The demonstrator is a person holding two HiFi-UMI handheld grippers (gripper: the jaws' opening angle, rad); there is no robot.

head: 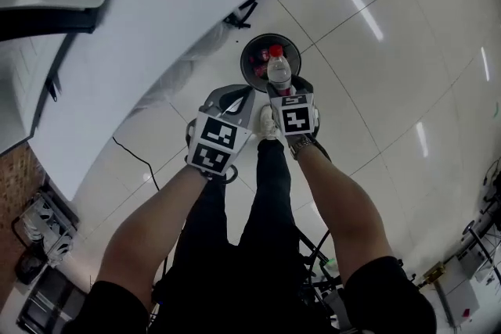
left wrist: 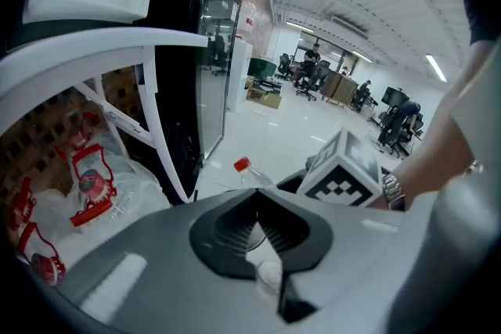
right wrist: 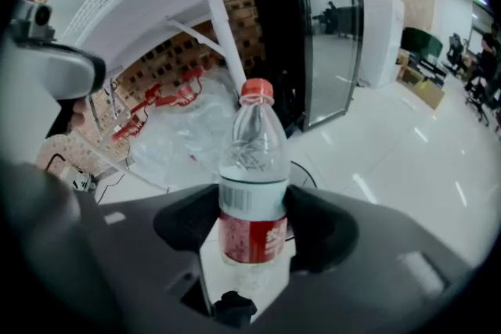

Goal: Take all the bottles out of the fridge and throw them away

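the bottle point(right wrist: 252, 192) is of clear, thin plastic, round in body, with a red screw cap, a white and red label band and ribbed shoulders, and it looks empty. it stands upright between the dark, curved jaws of the right gripper point(right wrist: 252, 209), which press on its lower part from both sides. in the head view the bottle point(head: 279, 70) shows just over the mouth of a round dark trash bin point(head: 243, 62), and something red lies inside this bin. the left gripper point(head: 232, 96) is beside the right gripper point(head: 283, 90), near but apart from it; its jaws meet at the tips and nothing is between them point(left wrist: 255, 198). around the bin the glossy white tiled floor point(head: 391, 90) gives wide free room to the right. to the left there is the edge of a white table point(head: 156, 35). farther stands a black fridge point(right wrist: 313, 27) with a glass door, and near it a clear plastic bag point(left wrist: 86, 192) holds more red-labelled bottles.
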